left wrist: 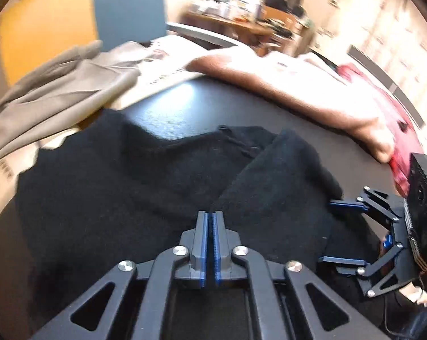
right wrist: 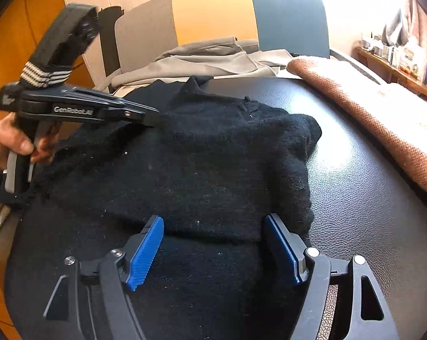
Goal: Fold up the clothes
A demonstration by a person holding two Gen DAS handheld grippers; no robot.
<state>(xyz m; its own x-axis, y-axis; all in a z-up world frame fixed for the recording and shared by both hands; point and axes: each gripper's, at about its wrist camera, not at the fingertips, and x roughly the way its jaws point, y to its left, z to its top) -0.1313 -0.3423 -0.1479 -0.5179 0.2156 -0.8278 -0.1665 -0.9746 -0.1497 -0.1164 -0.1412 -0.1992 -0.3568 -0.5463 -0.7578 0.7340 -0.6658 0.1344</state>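
Sweater, left wrist view: black knit sweater [left wrist: 145,175] lies spread on the dark counter [left wrist: 179,107], ahead of and beneath the left gripper [left wrist: 210,221]; collar at the far edge, one side already folded in over the body.
Left jaws: blue pads pressed together; tips sit at the knit's folded edge, whether any cloth is pinched cannot be told.
Right gripper, same view: right gripper [left wrist: 338,232] stands right of the sweater, jaws wide apart, nothing between them.
Sweater, right wrist view: sweater [right wrist: 202,170] runs lengthwise away from the right gripper [right wrist: 213,243], hem nearest, collar farthest.
Right jaws: spread wide, straddling the near fold, holding nothing.
Left gripper, right wrist view: left gripper [right wrist: 145,116] has its tips on the sweater's left shoulder; a hand [right wrist: 12,144] grips its handle.
Neighbours: grey garment [right wrist: 202,62] beyond the collar, brown knit [right wrist: 369,113] to the sweater's right.
Judgement: right gripper is nearer the hem, so a hem-to-collar fold likely falls to it.
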